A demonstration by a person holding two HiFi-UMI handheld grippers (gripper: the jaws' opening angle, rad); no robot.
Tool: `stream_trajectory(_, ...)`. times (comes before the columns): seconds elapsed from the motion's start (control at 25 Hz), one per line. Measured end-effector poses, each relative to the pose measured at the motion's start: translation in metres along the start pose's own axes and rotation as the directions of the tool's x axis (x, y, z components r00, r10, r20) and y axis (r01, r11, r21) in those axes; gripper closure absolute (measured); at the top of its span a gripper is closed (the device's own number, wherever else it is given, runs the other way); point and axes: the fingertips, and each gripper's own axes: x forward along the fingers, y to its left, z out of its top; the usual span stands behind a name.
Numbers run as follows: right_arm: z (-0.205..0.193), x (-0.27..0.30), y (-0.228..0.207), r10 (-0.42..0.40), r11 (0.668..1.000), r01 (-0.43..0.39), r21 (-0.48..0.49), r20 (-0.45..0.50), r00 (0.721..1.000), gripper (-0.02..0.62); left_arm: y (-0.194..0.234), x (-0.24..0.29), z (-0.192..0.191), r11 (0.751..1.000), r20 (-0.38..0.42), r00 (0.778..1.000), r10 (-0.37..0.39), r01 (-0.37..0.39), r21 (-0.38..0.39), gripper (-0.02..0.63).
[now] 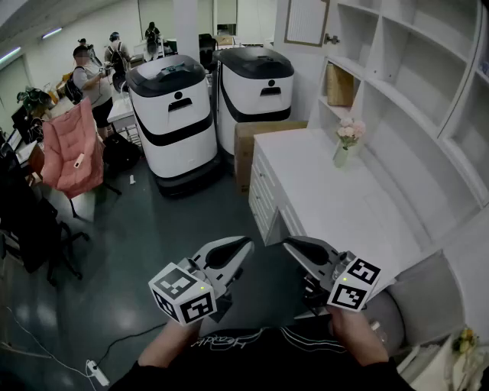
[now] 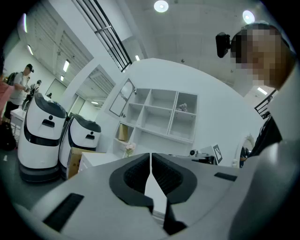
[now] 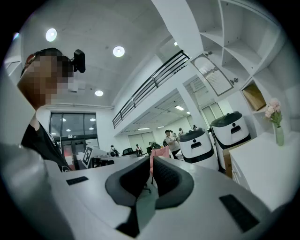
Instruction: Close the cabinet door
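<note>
While the left gripper (image 1: 241, 244) and right gripper (image 1: 290, 244) are hovering closed, the cabinet door (image 1: 306, 21) is hanging open at the shelves' (image 1: 386, 76) top left corner, probably needing a flat push.

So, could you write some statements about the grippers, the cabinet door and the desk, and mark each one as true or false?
1. The left gripper and the right gripper both have their jaws together, with nothing between them. True.
2. The cabinet door is shut. False: it stands swung open from the shelf unit.
3. The vase of flowers stands on the floor. False: it stands on the white desk.
4. A cardboard box stands on the floor at the desk's end. True.
5. One gripper touches the cabinet door. False: both are held near the person's body, well away from it.
</note>
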Motion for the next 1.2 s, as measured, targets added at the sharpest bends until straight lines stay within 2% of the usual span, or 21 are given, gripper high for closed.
stream_trajectory(0.32, -0.019, 0.017, 0.015, -0.013, 1.000, 0.013, -0.018, -0.026, 1.000, 0.543, 0.014, -0.026, -0.006, 1.000, 0.011, 1.000, -0.012, 0.012, 0.000, 0.575)
stream_trajectory(0.68, -0.010, 0.032, 0.017, -0.033, 0.999, 0.033, -0.030, -0.010, 0.999, 0.541, 0.023, -0.027, 0.002, 0.998, -0.005, 0.998, -0.056, 0.056, 0.022, 0.575)
stream_trajectory(1.0, 0.012, 0.073, -0.014, -0.007, 0.998, 0.007, -0.057, 0.016, 1.000, 0.541, 0.073, -0.012, 0.025, 0.998, -0.006, 0.999, -0.031, 0.031, 0.048, 0.575)
stream_trajectory(1.2, 0.029, 0.118, -0.068, -0.002, 0.997, 0.003, -0.073, 0.007, 1.000, 0.541, 0.132, 0.018, 0.042, 0.998, -0.010, 1.000, -0.022, 0.023, 0.050, 0.575)
